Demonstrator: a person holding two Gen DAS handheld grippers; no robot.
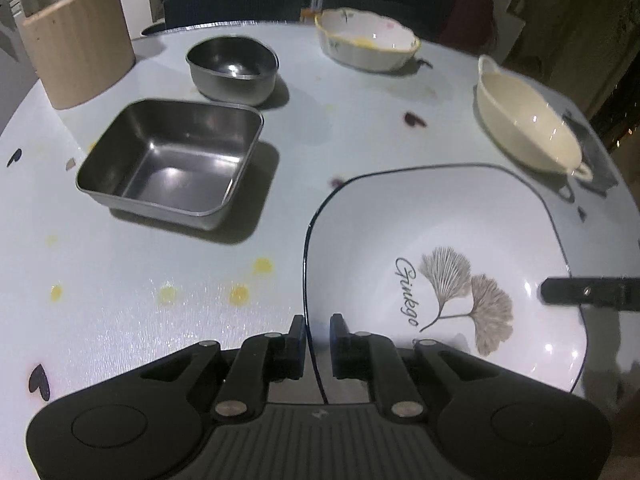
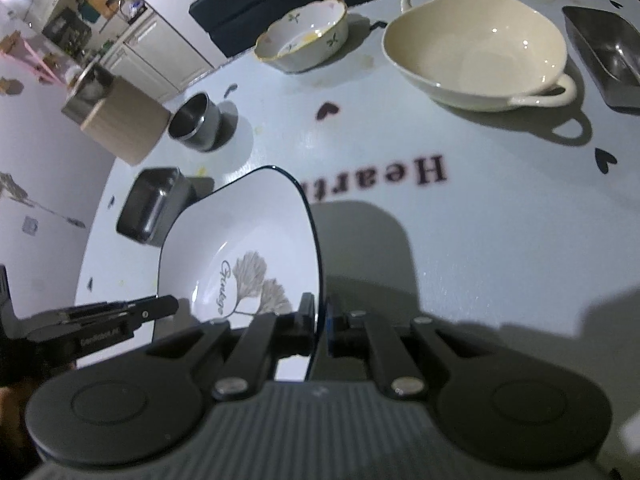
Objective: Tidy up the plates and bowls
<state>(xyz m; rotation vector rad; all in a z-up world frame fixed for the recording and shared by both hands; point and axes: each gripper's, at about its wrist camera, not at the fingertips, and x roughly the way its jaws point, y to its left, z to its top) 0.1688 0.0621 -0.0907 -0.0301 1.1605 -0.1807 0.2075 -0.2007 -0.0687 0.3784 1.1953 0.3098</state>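
A square white plate (image 1: 440,240) with a dark rim and a ginkgo print is held between both grippers. My left gripper (image 1: 318,336) straddles its left rim; the rim lies against one pad and a small gap shows at the other. In the right wrist view my right gripper (image 2: 320,314) is shut on the opposite rim of the plate (image 2: 240,232), which casts a broad shadow on the table. The right gripper's fingers (image 1: 560,294) reach in from the right edge of the left wrist view.
On the pale table (image 1: 160,320) stand a square steel tray (image 1: 172,160), a round steel bowl (image 1: 232,70), a floral bowl (image 1: 366,42) and a cream two-handled bowl (image 1: 524,120). A wooden box (image 1: 76,52) stands far left. Another steel tray (image 2: 604,56) lies far right.
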